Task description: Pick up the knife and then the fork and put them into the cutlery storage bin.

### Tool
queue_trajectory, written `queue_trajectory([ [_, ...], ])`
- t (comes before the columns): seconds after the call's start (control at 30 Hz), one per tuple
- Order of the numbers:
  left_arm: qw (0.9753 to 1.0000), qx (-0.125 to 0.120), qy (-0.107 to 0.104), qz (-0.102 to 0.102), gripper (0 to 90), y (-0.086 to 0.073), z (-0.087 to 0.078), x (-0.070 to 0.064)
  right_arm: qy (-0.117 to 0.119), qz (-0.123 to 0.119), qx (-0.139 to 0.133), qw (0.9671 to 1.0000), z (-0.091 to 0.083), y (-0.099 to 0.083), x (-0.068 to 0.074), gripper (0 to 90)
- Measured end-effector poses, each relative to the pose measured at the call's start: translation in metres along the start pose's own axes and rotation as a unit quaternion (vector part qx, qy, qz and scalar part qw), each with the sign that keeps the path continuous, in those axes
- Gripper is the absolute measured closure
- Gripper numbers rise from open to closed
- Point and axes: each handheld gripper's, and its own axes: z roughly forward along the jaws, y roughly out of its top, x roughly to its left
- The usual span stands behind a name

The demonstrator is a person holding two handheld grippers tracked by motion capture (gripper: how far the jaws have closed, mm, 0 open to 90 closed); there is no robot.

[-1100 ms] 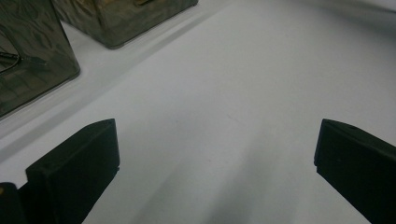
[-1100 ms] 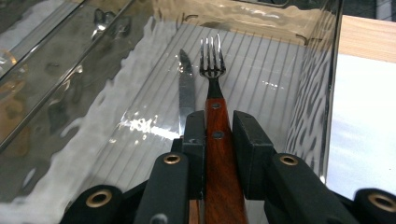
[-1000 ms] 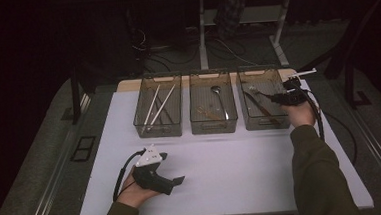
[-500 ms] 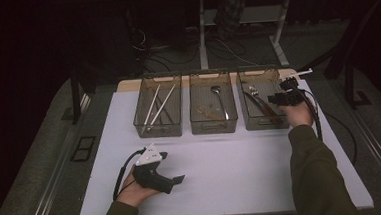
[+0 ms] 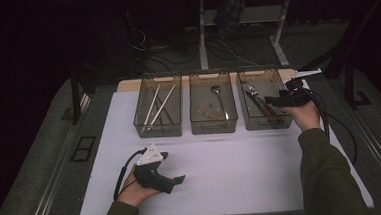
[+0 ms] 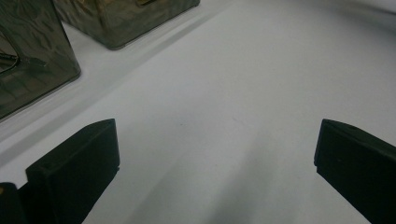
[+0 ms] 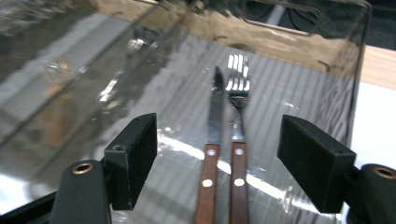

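Note:
My right gripper (image 5: 270, 101) hangs open over the right-hand translucent bin (image 5: 244, 121). In the right gripper view its jaws (image 7: 218, 140) stand wide apart above a knife (image 7: 211, 140) and a fork (image 7: 238, 140), both wooden-handled, lying side by side on the bin floor. Nothing is held between them. My left gripper (image 5: 179, 179) rests low over the white table (image 5: 232, 170) near the front left, pointing right. In the left gripper view it (image 6: 215, 158) is open with bare table between the jaws.
The left bin (image 5: 144, 124) holds chopsticks (image 5: 154, 105). The middle bin (image 5: 214, 128) holds a spoon (image 5: 219, 96) and a brown piece. Two bin corners (image 6: 42, 60) show in the left gripper view. A cable (image 5: 337, 123) trails from the right gripper off the table's right side.
The right gripper has shifted slightly over the right bin, a little nearer the person. The left gripper and hand have stayed put.

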Motion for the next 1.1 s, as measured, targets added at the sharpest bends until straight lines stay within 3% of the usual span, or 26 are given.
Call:
queue_trajectory([
  [0.27,1.0000,-0.003,0.004,0.001,0.0,0.001,0.001,0.000,0.047,-0.017,-0.020,0.9985,-0.019,-0.008,0.011,20.6],
  [0.47,1.0000,-0.004,0.002,0.000,0.0,0.001,0.000,0.001,0.065,-0.050,-0.035,0.9960,-0.030,-0.020,0.026,18.9],
  [0.8,1.0000,-0.007,0.000,0.003,0.0,0.001,-0.003,-0.001,0.095,-0.077,-0.063,0.9906,-0.046,-0.043,0.058,17.2],
  [1.1,0.9999,-0.010,0.002,0.003,0.0,0.001,-0.006,-0.001,0.128,-0.075,-0.083,0.9855,-0.059,-0.071,0.079,17.1],
])
